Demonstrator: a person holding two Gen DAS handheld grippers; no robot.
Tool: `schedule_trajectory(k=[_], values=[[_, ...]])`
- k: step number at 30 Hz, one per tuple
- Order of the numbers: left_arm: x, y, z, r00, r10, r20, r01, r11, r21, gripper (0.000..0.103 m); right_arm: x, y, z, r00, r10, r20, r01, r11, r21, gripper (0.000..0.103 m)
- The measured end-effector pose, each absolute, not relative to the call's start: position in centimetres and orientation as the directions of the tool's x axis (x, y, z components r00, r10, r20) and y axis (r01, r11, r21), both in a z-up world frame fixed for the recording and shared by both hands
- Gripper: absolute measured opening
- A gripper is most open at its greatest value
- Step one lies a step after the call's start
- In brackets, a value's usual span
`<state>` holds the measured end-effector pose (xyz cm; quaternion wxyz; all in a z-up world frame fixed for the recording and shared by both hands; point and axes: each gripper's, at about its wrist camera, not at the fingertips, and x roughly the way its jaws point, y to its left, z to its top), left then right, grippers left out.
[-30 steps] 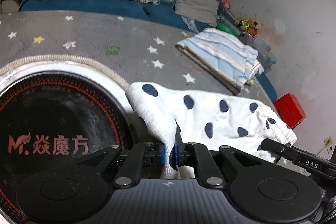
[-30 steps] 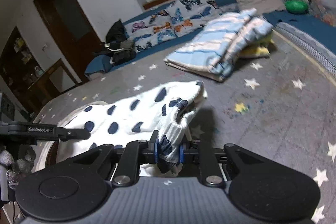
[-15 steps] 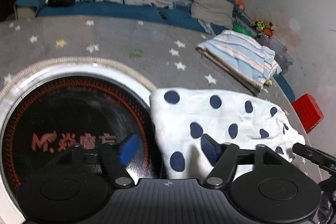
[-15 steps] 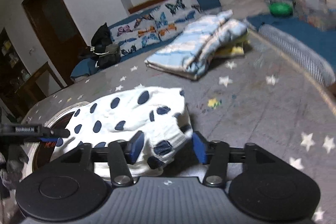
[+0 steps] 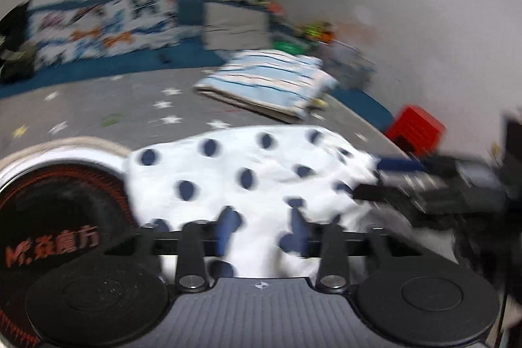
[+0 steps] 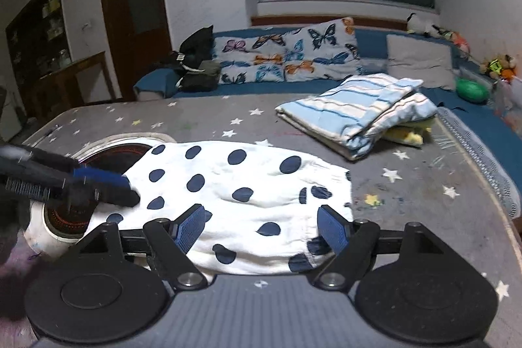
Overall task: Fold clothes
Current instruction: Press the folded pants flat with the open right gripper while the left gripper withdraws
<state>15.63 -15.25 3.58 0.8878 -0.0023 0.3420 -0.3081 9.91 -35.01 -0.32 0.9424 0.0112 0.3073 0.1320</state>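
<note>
One spotted garment (image 6: 241,188) laid flat on star-print cover (image 6: 424,198), partly over round plate (image 6: 65,211) at 9 o'clock. Right claw (image 6: 261,225) spread wide, empty; left claw (image 5: 261,232) parted, nothing gripped. Cloth judged light, limp, non-slippery; best pinched at hem corners.

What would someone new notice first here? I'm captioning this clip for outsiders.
The white polka-dot garment lies spread on the grey star-patterned table, just beyond the open right tool. Behind it sits a folded striped blanket, with butterfly cushions at the back. A black disc peeks out at left.
</note>
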Motion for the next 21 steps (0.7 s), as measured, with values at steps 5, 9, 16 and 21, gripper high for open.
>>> schedule_trajectory(k=[5,9,16,21], values=[[14.2,-17.7,2.8,0.531,-0.603,-0.595,0.661,0.734,-0.155,0.018,11.7,-34.8,-0.6,0.749,0.264,-0.607,-0.254,0.962,0.105,0.072],[14.5,-19.0,1.4,0.495,-0.608,-0.621,0.678,0.717,-0.163,0.016,13.0,-34.2,-1.2,0.728,0.257,-0.636,-0.266,0.96,0.084,0.072],[13.8,-19.7,-0.2,0.385,-0.643,-0.662,0.731,0.651,-0.206,0.01,15.0,-33.3,-1.6,0.705,0.262,-0.659,-0.285,0.956,0.074,0.072],[13.3,-19.5,1.1,0.415,-0.667,-0.619,0.741,0.643,-0.195,0.011,16.3,-33.0,-1.7,0.69,0.273,-0.67,-0.292,0.953,0.087,0.072]])
